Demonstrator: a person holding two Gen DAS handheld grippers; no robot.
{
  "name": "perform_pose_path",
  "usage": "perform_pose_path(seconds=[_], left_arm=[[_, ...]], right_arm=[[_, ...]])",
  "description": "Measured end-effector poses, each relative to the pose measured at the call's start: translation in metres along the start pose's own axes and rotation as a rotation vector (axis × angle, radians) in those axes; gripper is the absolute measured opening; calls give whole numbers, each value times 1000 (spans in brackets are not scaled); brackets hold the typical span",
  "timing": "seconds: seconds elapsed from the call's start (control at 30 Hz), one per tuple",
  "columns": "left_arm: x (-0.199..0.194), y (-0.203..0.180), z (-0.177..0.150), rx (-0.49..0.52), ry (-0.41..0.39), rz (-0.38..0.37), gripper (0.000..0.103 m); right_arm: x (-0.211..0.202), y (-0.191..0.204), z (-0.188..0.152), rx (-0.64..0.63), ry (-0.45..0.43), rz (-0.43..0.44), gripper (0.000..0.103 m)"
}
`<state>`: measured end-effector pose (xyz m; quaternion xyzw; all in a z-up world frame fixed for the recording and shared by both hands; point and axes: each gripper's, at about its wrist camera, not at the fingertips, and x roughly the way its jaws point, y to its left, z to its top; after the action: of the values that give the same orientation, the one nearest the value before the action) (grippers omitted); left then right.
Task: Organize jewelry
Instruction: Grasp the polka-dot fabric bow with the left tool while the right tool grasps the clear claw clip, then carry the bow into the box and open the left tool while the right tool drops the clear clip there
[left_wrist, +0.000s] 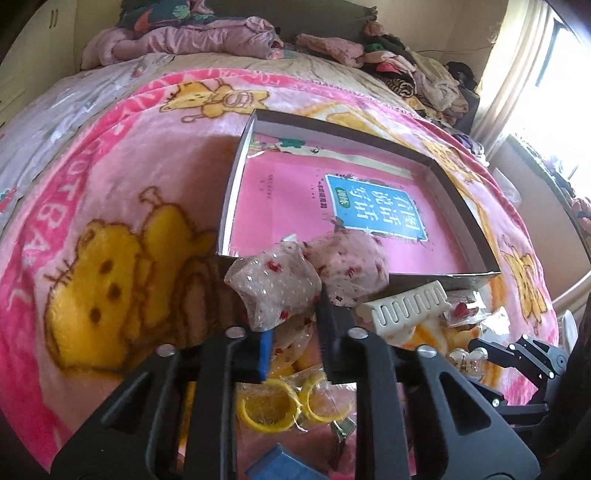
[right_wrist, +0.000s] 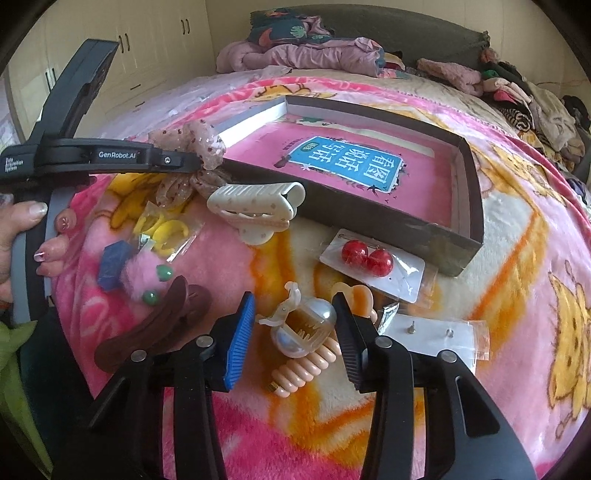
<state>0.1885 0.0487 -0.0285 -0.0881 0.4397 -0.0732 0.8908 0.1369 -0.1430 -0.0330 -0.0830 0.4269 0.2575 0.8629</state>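
Observation:
My left gripper is shut on a pink dotted mesh hair bow and holds it above the blanket by the near left corner of the shallow dark box. In the right wrist view the bow hangs from the left gripper beside the box. My right gripper is open, its jaws on either side of a clear pearl-like hair claw lying on the blanket, not touching it.
On the blanket lie a cream hair claw, red ball earrings on a card, stud earrings in a bag, a peach spiral hair tie, a brown clip, a pink pompom, and yellow rings. A pink book lies in the box.

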Motion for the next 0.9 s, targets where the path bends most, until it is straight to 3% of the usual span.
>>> perform_pose_path(seconds=[0.5, 0.9], left_arm=[[-41, -2, 22, 51, -91, -5, 6], [-12, -19, 62, 78, -83, -9, 6]], right_arm=[[-35, -15, 24, 59, -72, 29, 37], [-47, -50, 73, 87, -180, -15, 37]])
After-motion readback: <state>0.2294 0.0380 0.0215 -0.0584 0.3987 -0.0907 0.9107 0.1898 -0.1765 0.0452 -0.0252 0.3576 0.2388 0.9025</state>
